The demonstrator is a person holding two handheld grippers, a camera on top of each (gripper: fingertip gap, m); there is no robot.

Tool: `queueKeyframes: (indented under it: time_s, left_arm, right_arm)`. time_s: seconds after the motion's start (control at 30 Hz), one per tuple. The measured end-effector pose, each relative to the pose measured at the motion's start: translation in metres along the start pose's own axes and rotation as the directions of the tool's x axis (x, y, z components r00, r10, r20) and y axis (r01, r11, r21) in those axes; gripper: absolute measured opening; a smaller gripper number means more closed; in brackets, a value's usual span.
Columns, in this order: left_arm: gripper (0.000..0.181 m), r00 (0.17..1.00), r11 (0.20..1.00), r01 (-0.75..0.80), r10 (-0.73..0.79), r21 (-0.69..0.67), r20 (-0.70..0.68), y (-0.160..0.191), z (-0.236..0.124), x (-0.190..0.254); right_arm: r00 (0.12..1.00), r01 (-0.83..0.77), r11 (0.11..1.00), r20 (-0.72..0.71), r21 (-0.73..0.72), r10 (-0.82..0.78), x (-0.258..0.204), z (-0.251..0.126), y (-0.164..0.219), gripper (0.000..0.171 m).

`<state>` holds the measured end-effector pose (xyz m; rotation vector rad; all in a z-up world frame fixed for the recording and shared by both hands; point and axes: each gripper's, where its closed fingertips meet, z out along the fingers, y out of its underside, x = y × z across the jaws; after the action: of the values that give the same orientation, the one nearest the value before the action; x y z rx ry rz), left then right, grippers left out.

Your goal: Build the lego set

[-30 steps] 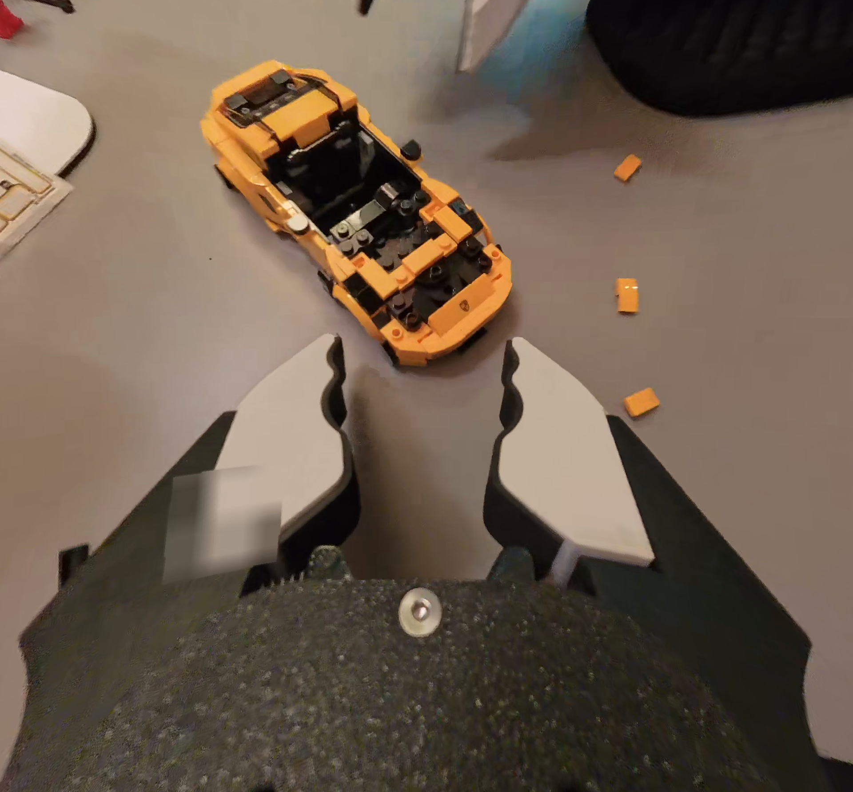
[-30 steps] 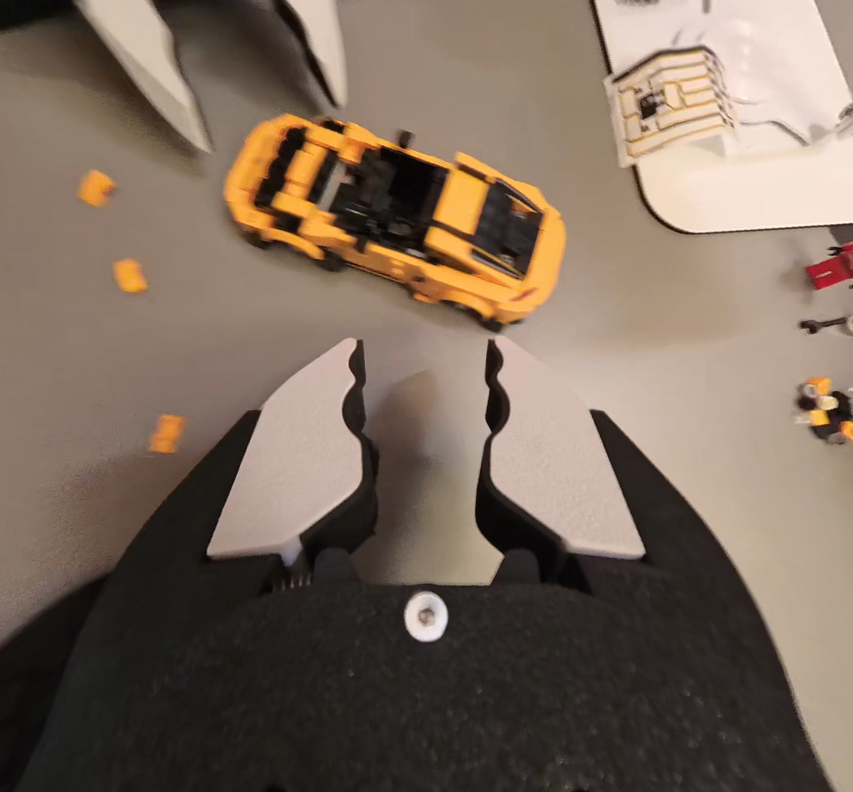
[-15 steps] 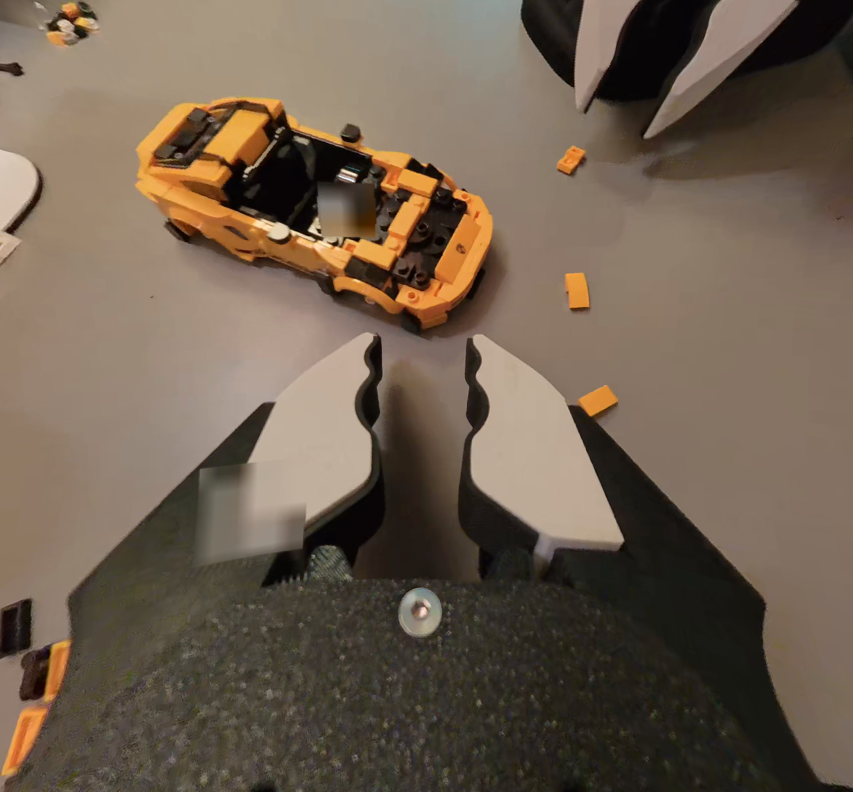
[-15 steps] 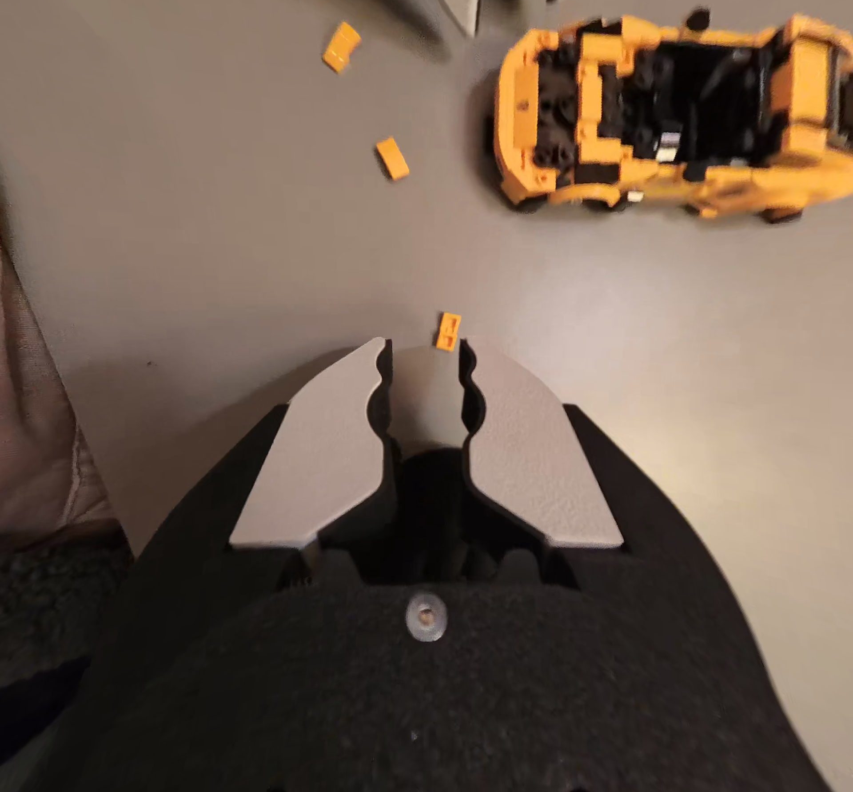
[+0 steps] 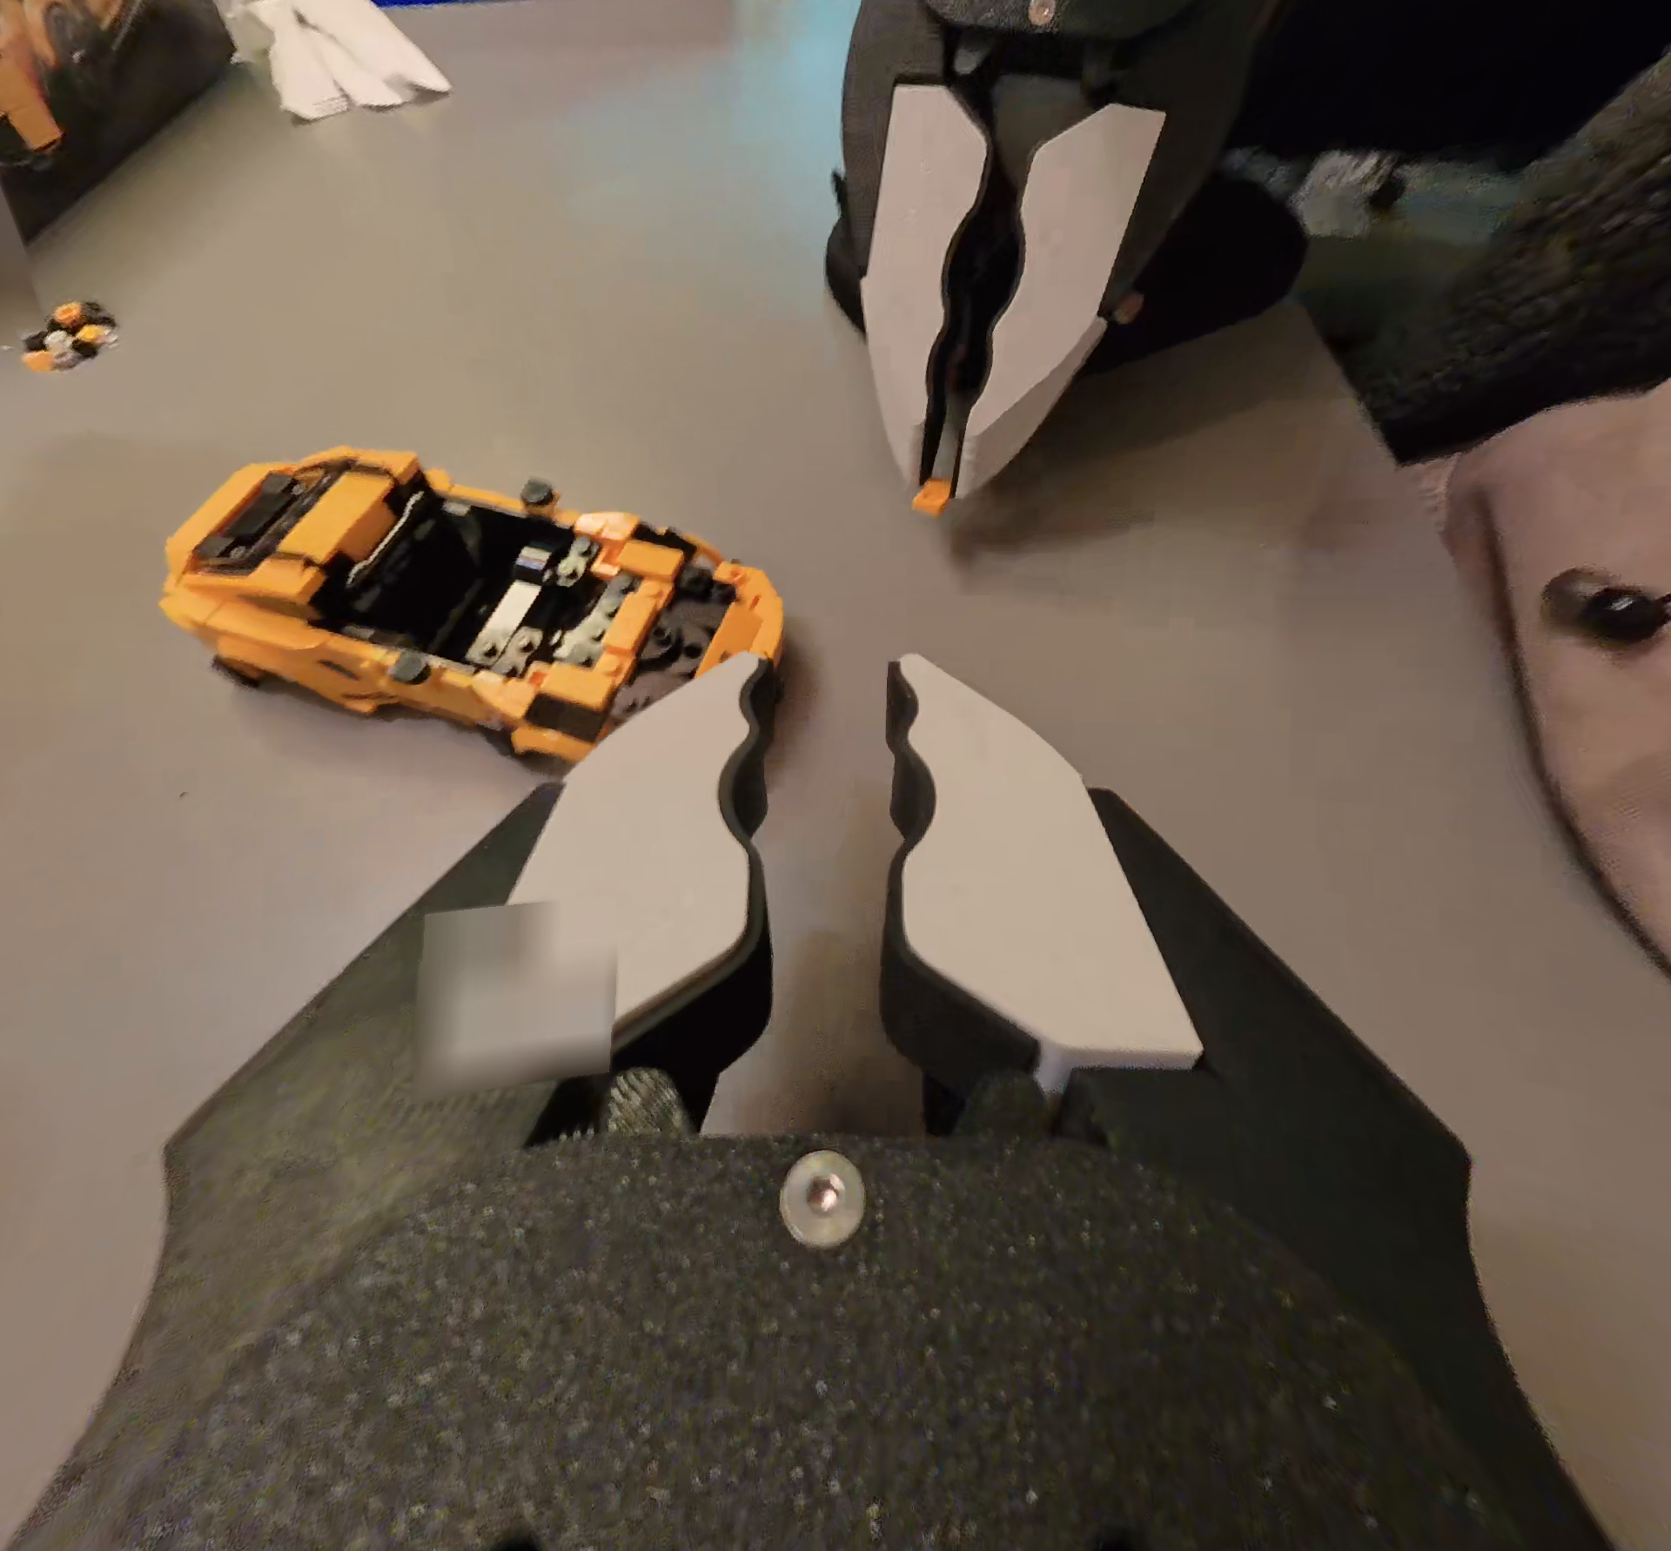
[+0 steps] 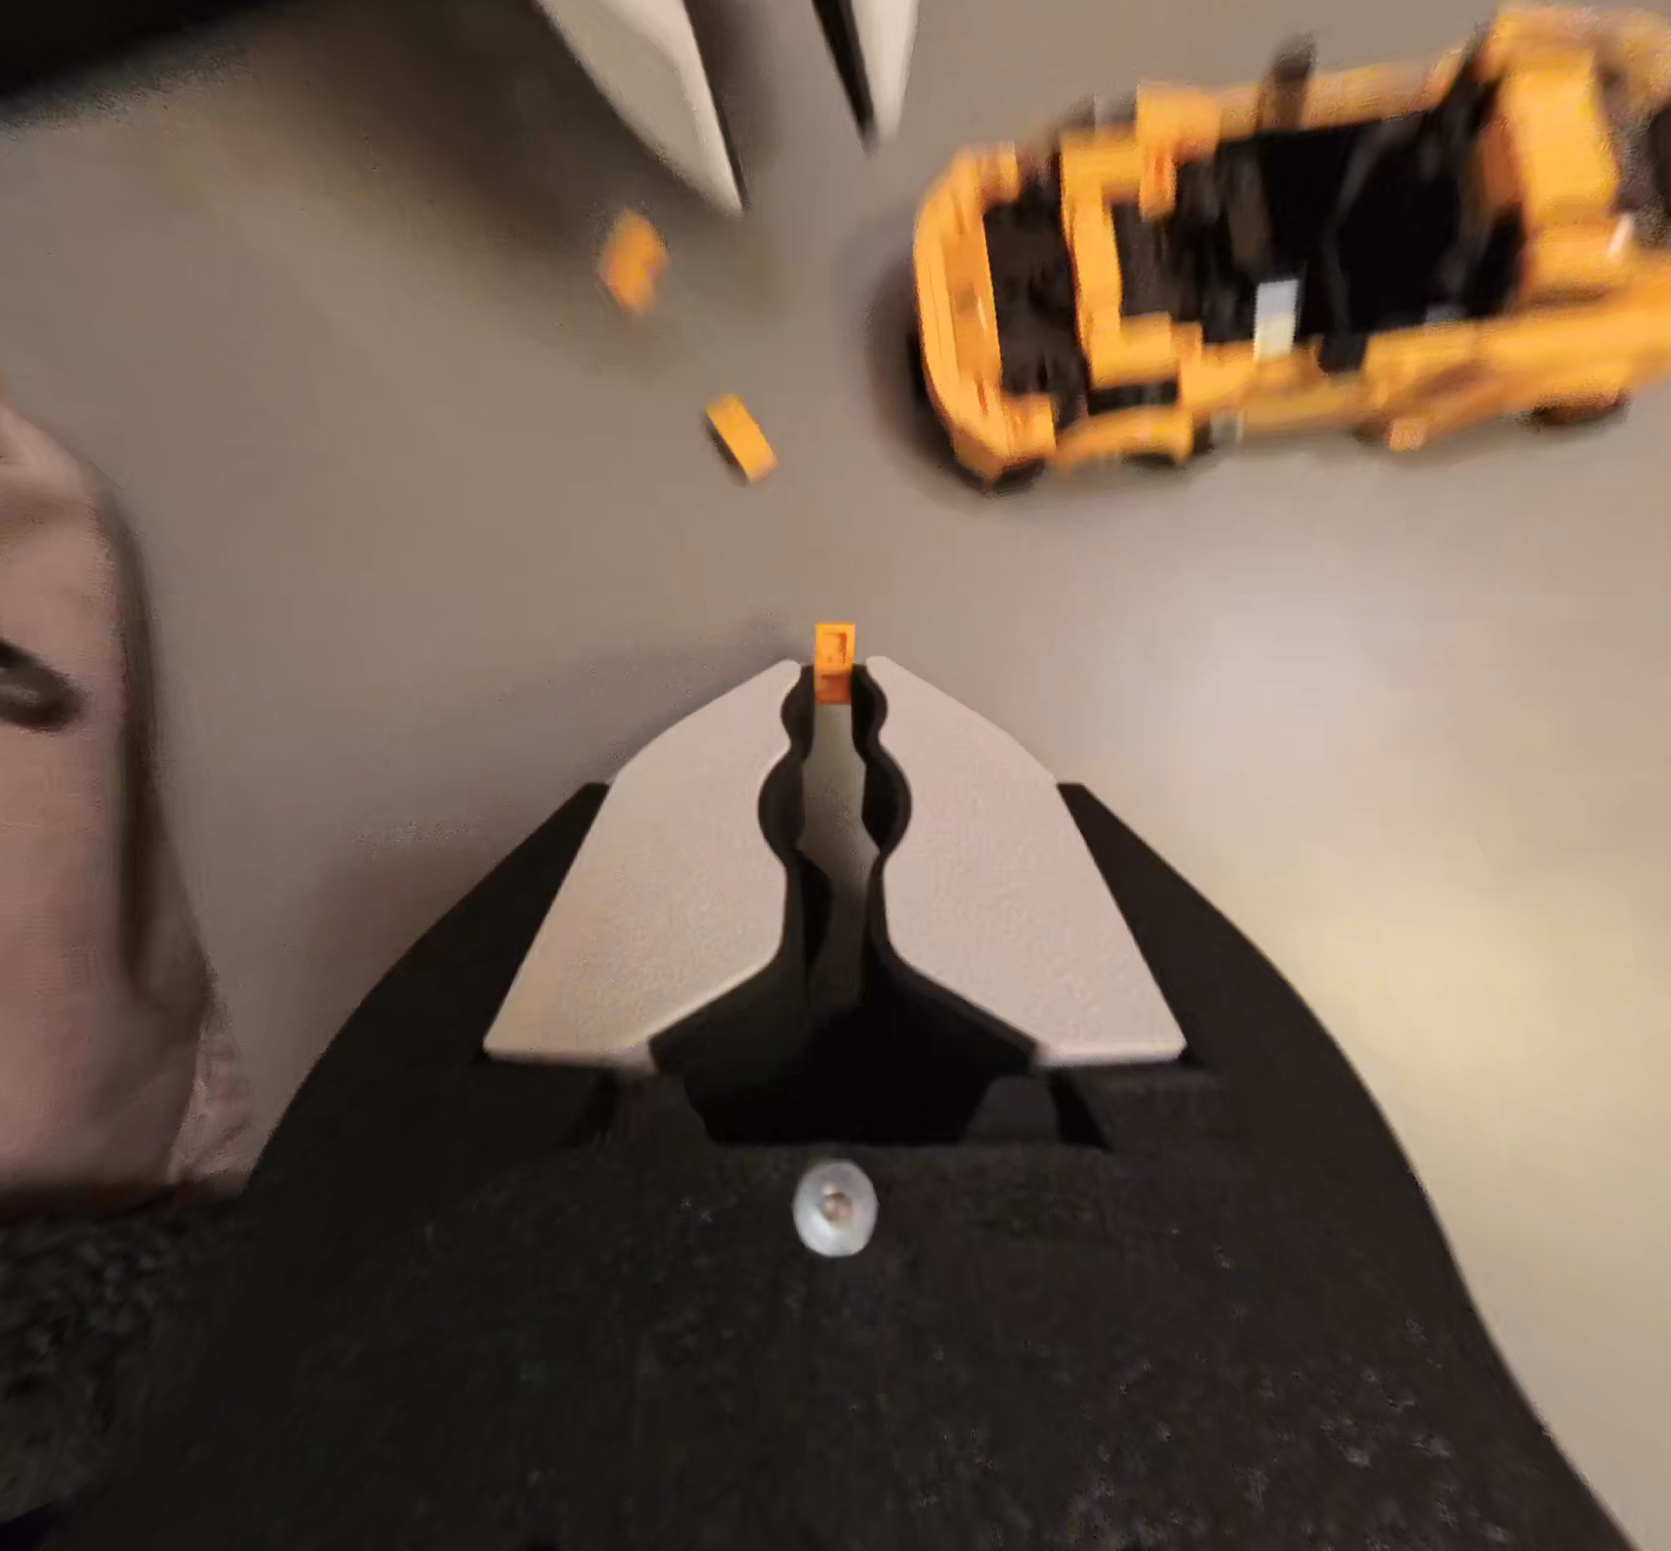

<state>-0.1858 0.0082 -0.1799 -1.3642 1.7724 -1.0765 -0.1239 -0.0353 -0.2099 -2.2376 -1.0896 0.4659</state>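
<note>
Right gripper (image 6: 834,665): jaws nearly closed, pinching small orange brick (image 6: 834,662) at tips. Left gripper (image 5: 827,676): jaws part open, empty. Car (image 5: 470,603) on table (image 5: 1175,603), w/ two loose bricks nearby. Advise: keep grip square, steady car before pressing.
</note>
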Motion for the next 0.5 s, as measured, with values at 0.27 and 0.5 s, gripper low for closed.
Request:
queueKeyframes:
  time_s: [0.27, 0.5]
  left_arm:
    - [0.021, 0.98, 0.886, 0.185, -0.137, 0.426, -0.142, -0.101, -0.027, 0.033]
    - [0.013, 0.968, 0.826, 0.242, -0.17, 0.509, -0.184, -0.12, -0.034, 0.051]
  right_arm:
    - [0.954, -0.227, 0.617, 0.3, 0.753, -0.014, -0.035, -0.074, -0.121, 0.007]
    - [0.954, -0.162, 0.617, 0.282, 0.77, -0.101, -0.049, -0.076, -0.126, 0.007]
